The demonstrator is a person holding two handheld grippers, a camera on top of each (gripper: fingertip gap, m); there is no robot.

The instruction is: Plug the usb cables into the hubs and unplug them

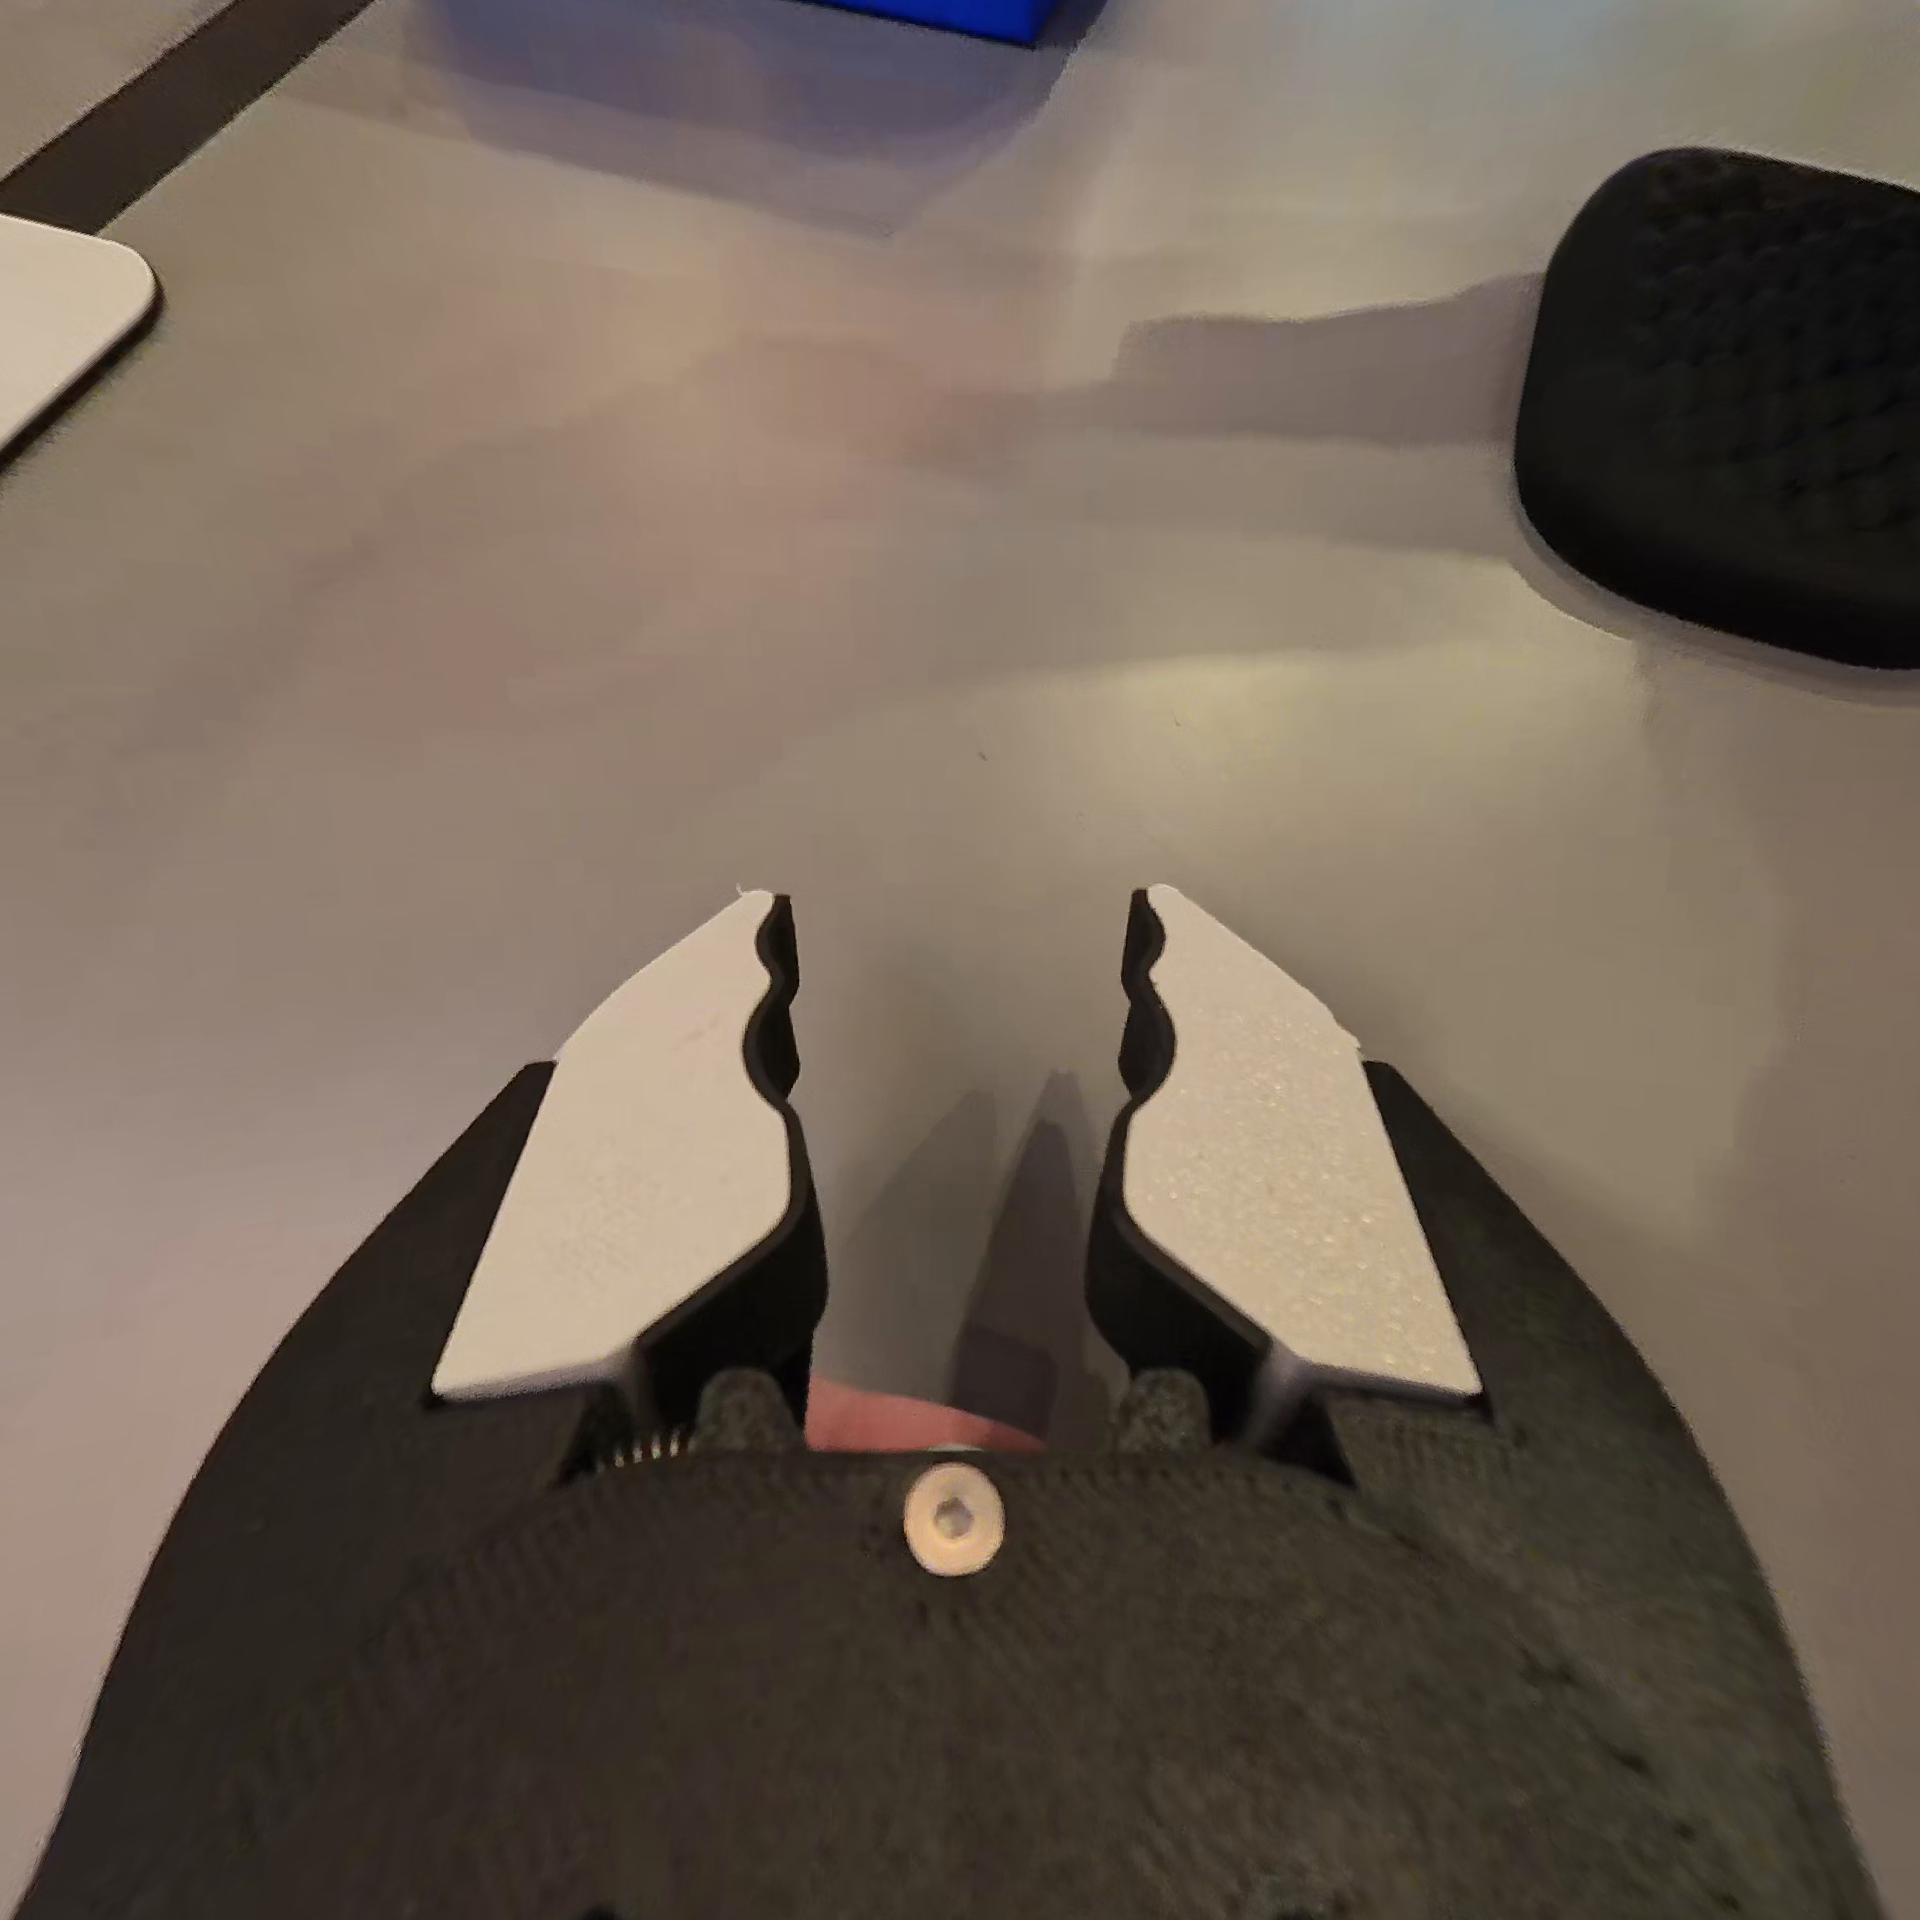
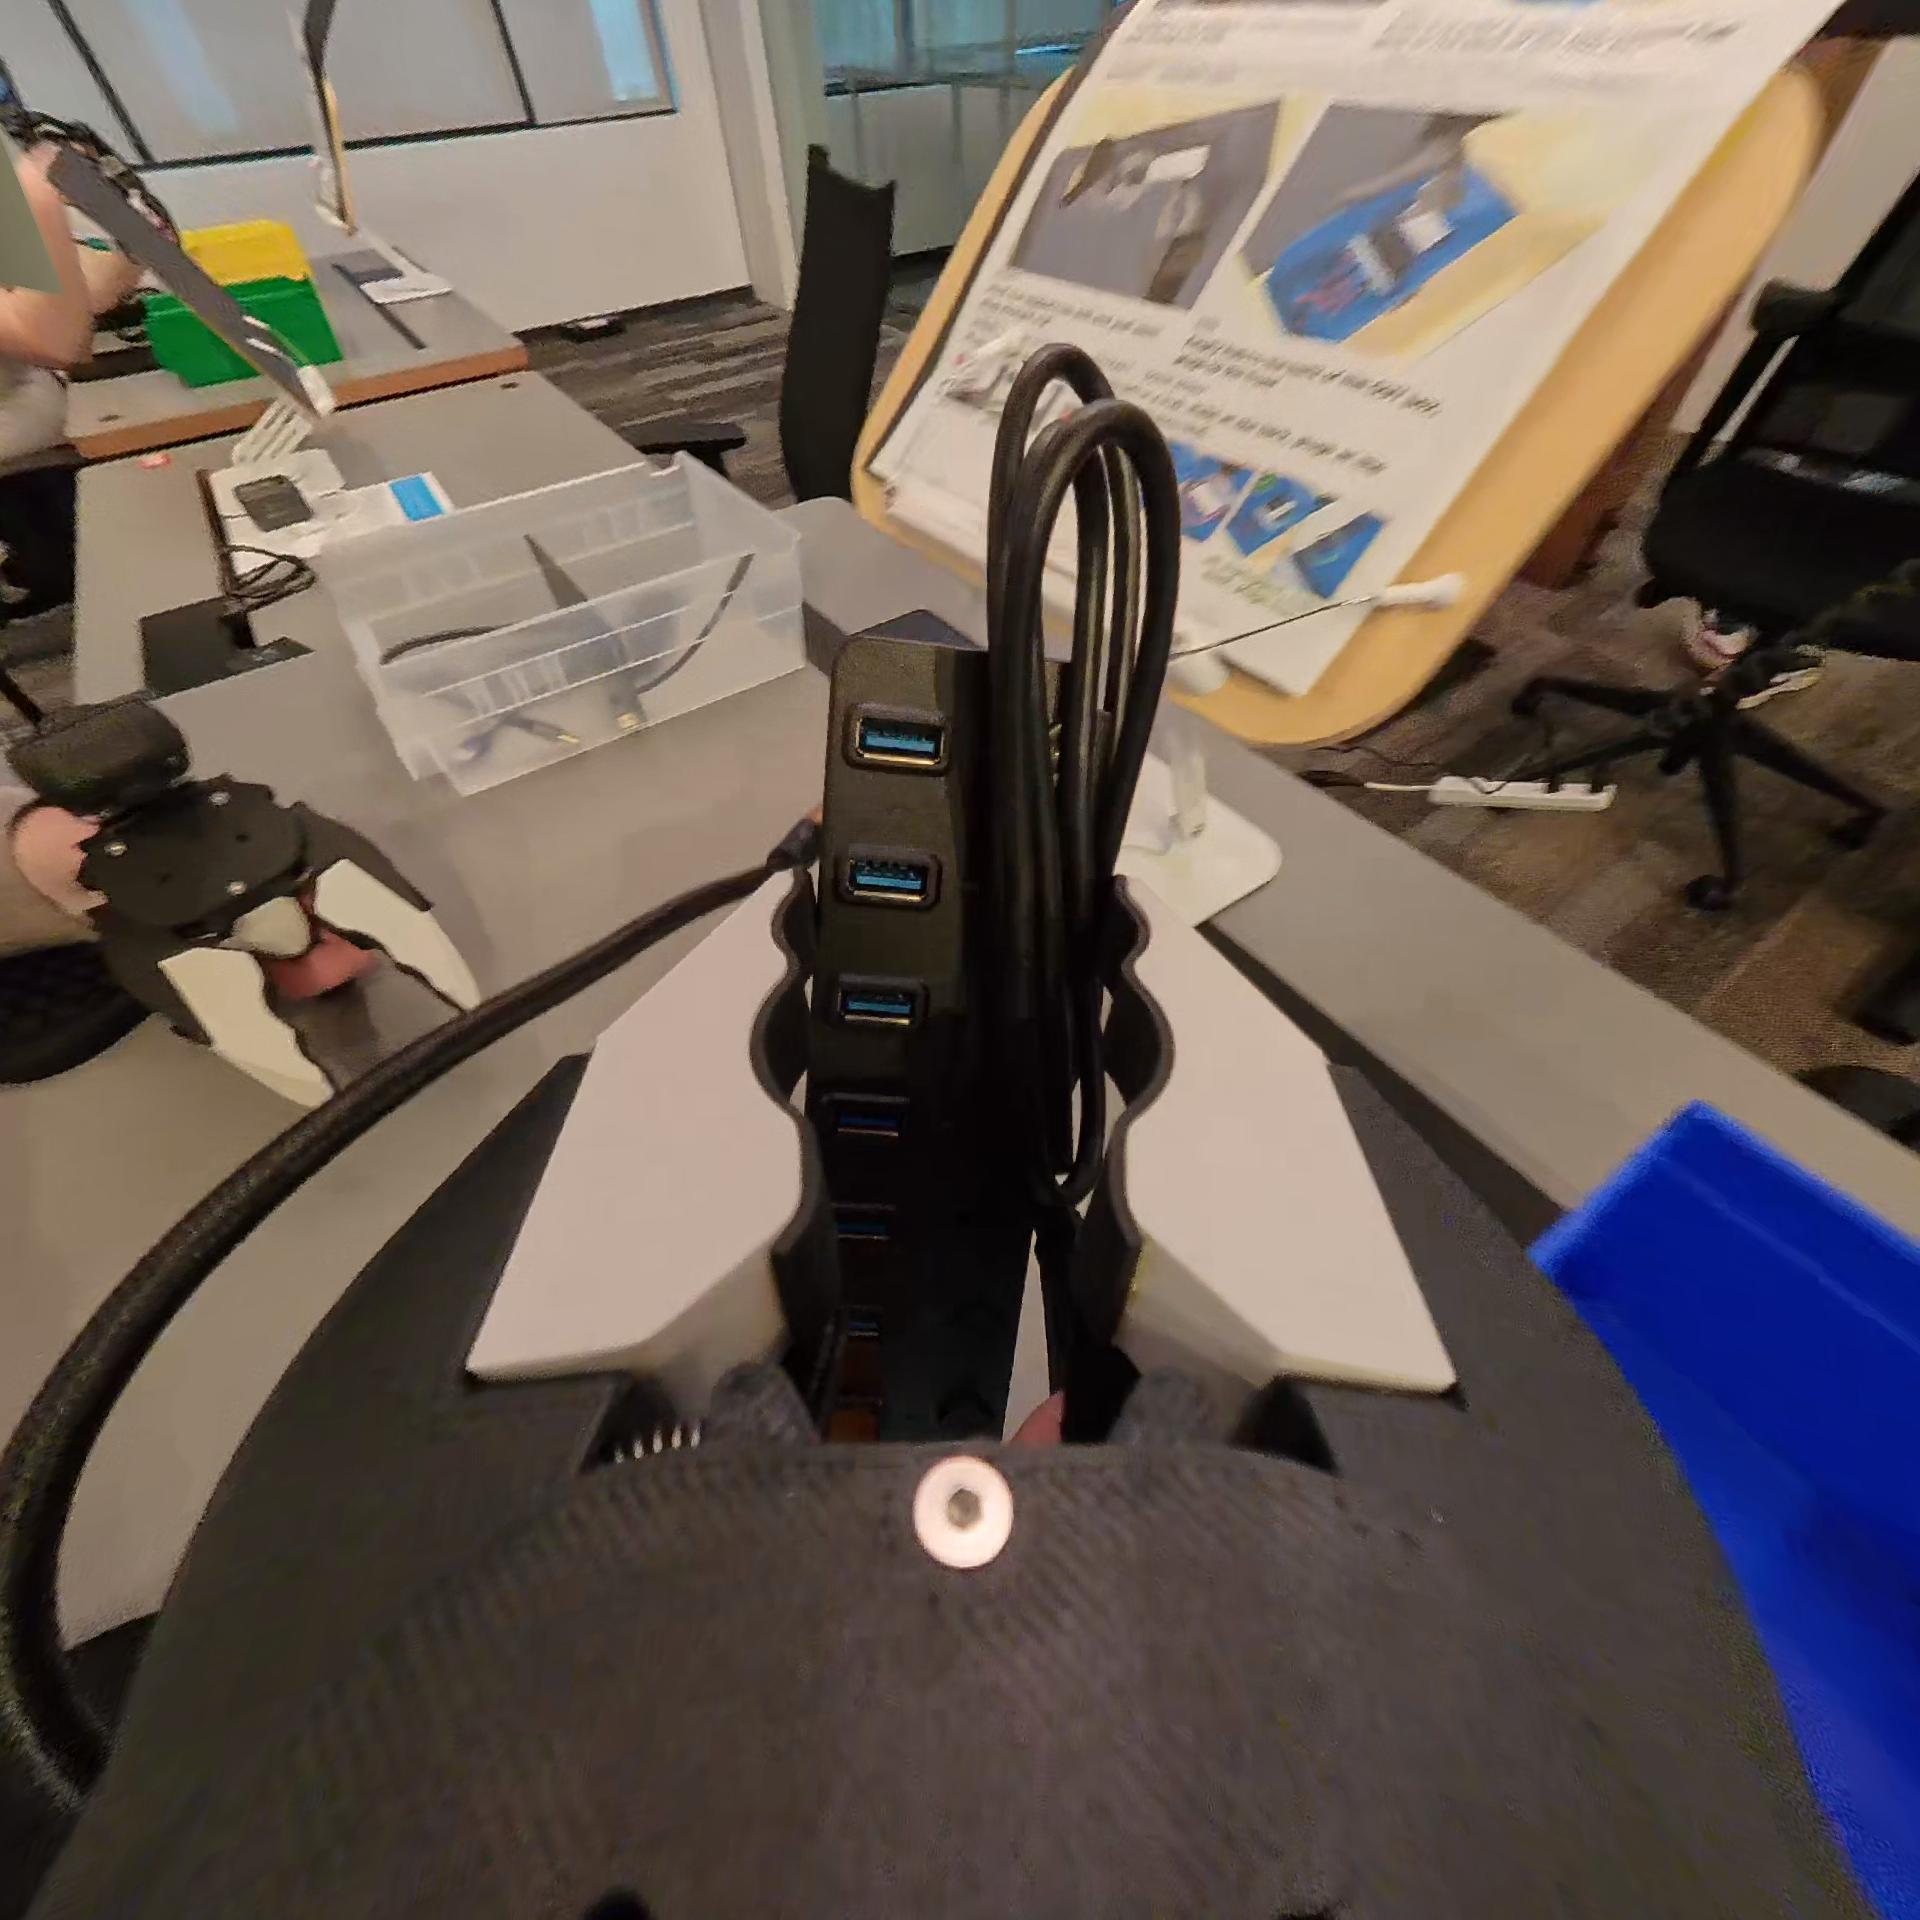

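Over the bare grey table [image 1: 623, 623] the left gripper [image 1: 961, 909] hangs with jaws apart and empty, while the right gripper [image 2: 961, 904] clamps the black hub [image 2: 894, 831] and its looped cable [image 2: 1081, 623] upright between its jaws.

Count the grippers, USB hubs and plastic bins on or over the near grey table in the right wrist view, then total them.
Grippers: 2 (left gripper, right gripper)
USB hubs: 1 (black hub)
Plastic bins: 2 (clear bin, blue bin)
Total: 5
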